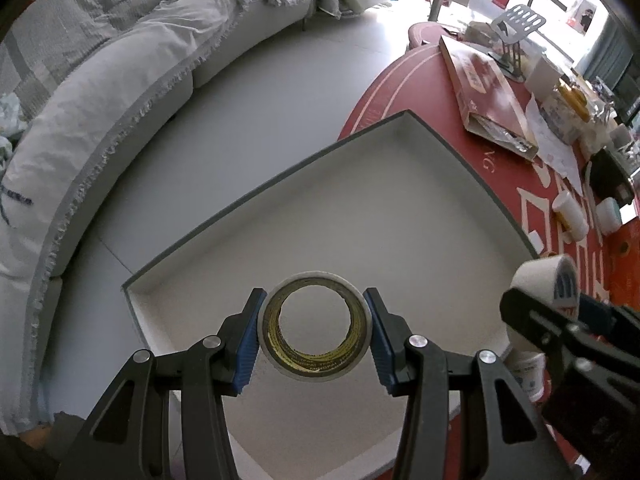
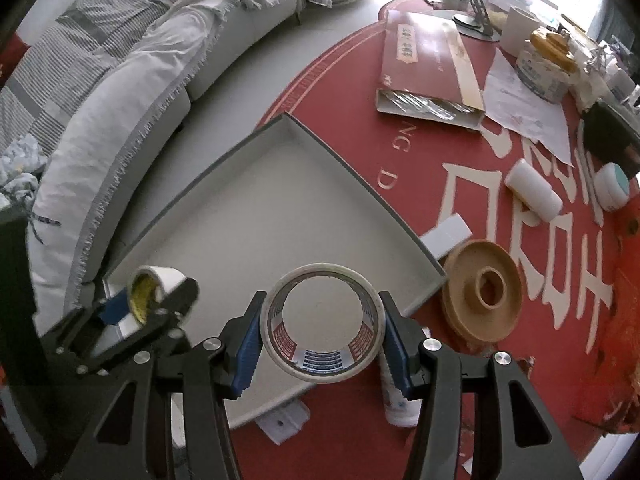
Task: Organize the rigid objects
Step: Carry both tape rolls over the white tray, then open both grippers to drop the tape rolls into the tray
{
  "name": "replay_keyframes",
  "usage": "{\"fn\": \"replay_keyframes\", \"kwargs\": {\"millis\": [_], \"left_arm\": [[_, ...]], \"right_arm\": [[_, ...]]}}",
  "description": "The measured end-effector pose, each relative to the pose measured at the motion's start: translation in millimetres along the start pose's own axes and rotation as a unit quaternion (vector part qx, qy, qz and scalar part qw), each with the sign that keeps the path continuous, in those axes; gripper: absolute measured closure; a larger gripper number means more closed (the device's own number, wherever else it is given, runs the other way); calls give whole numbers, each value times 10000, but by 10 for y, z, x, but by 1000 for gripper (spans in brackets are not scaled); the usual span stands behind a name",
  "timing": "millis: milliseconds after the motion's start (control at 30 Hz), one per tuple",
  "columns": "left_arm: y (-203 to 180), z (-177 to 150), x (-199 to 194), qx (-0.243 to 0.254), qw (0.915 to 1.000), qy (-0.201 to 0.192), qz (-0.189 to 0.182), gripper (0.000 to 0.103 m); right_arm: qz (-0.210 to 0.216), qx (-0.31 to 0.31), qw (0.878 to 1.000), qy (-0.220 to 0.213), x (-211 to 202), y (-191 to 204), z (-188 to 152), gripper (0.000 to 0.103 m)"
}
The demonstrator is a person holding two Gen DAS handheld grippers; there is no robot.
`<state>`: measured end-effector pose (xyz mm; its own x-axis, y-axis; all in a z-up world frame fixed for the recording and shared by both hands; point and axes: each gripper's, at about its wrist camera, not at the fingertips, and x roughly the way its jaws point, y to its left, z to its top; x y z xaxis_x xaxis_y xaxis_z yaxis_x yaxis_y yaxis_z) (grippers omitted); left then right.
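Observation:
My left gripper (image 1: pixel 316 332) is shut on a white tape roll with a yellow-printed core (image 1: pixel 288 368), held above the shallow grey-rimmed white box (image 1: pixel 452 148). My right gripper (image 2: pixel 322 330) is shut on a white tape roll with a red and blue printed core (image 2: pixel 280 364), held over the box's near right corner (image 2: pixel 434 276). Each gripper shows in the other's view: the right one with its roll (image 1: pixel 544 280) at the right, the left one with its roll (image 2: pixel 160 280) at the left. The box holds nothing.
The round red table (image 2: pixel 400 152) carries a tan spool (image 2: pixel 482 294), a white bottle (image 2: pixel 534 190), a white round jar (image 2: pixel 610 186), a red flat package (image 2: pixel 424 64), papers (image 2: pixel 528 112), a white block (image 2: pixel 444 238) and a small white bottle (image 2: pixel 396 404). A white-covered sofa (image 1: pixel 100 120) curves along the left.

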<state>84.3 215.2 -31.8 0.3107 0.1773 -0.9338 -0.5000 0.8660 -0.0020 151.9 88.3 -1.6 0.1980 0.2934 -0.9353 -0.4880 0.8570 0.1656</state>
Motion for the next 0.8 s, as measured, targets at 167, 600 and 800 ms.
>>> {"fn": "replay_keyframes", "kwargs": {"millis": [167,600,800], "left_arm": [[2,43,74,13,10000,10,-15,51],[-85,68,281,96,9999,34,63,51],[-137,40,325,191,9997,56,145,51]], "right_arm": [[-89,11,10000,11,102,12,67,48],[-301,182,9992,181,372,-85,141,48],[-447,138,9988,125,384,-93,167,48]]}}
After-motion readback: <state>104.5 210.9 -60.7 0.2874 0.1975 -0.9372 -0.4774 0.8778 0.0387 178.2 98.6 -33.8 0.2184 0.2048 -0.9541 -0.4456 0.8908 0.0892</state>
